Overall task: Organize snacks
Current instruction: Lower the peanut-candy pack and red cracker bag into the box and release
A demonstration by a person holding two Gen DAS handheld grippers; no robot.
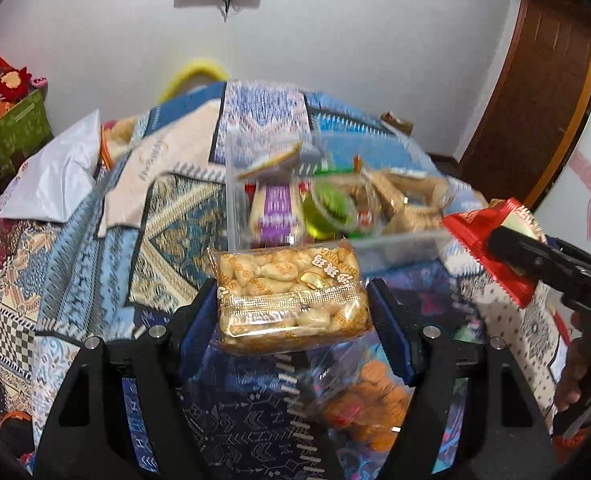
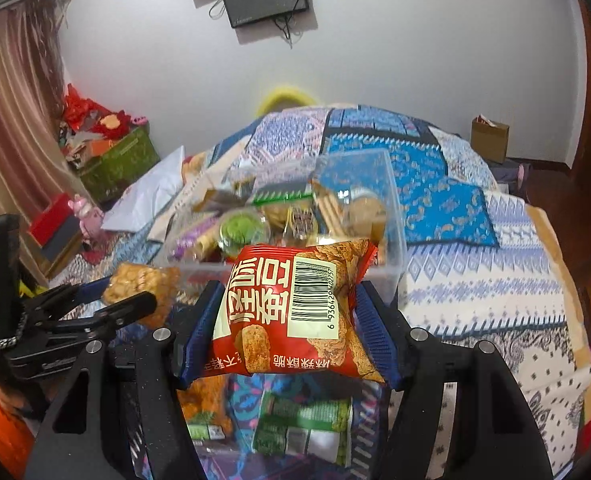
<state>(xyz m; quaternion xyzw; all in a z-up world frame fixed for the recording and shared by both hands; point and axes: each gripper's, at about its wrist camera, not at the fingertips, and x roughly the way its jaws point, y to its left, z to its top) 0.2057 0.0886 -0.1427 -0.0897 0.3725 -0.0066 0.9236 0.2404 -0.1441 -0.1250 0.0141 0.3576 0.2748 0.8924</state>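
Left wrist view: the left gripper pinches a clear biscuit packet at frame centre, in front of the near wall of a clear plastic box that stands on a patterned bedspread. The right gripper enters from the right edge, clamped on a red snack bag.

Right wrist view: this view alone shows the bag's barcode side, at frame centre. It also shows green packets at the bottom, below the fingers. The box is filled with mixed snacks. To the right of the box, the bedspread lies bare.
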